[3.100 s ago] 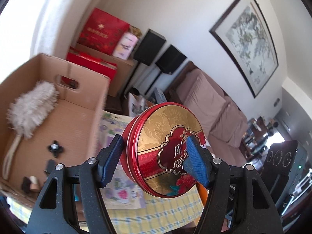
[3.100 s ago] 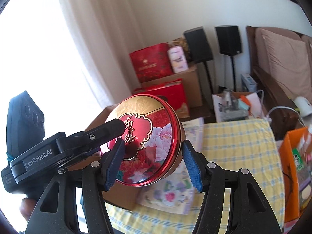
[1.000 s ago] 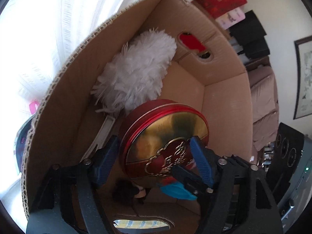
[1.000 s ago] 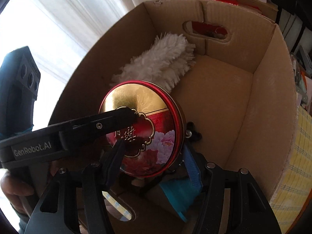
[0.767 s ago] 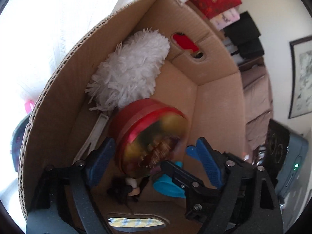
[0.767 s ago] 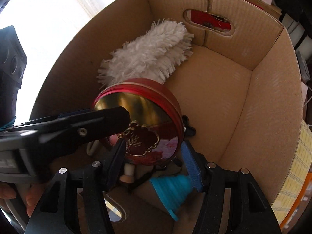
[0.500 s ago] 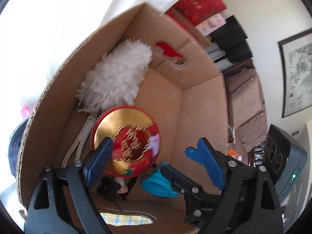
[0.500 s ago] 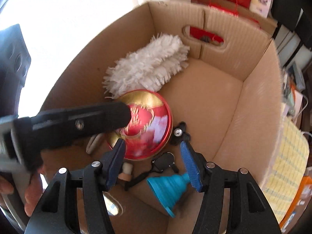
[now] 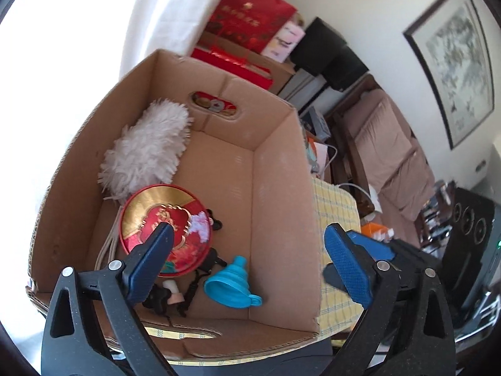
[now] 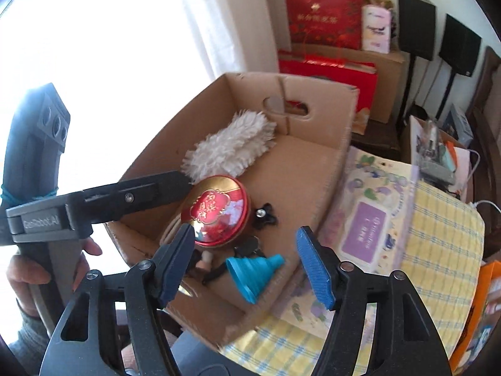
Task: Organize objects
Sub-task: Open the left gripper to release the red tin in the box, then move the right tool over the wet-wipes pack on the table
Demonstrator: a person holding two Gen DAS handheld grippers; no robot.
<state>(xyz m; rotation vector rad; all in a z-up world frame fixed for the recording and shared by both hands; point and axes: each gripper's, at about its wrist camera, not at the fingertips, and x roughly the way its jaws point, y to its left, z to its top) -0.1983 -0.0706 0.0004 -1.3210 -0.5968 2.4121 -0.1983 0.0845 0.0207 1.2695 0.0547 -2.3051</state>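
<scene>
A round red and gold tin lies flat inside the cardboard box, on the near left, beside a white fluffy duster. It also shows in the right wrist view. A blue funnel lies near the box's front wall. My left gripper is open and empty above the box. My right gripper is open and empty above the box's near corner. The left gripper's body crosses the right wrist view at the left.
Small black parts and a cork-like piece lie in the box. The box stands on a yellow checked cloth with a purple wipes pack. Red gift boxes and black speakers stand behind. A sofa is at the right.
Both grippers carried the tin into the box and let it go. The tin now lies in the box. Both grippers have opened and pulled back upward.
</scene>
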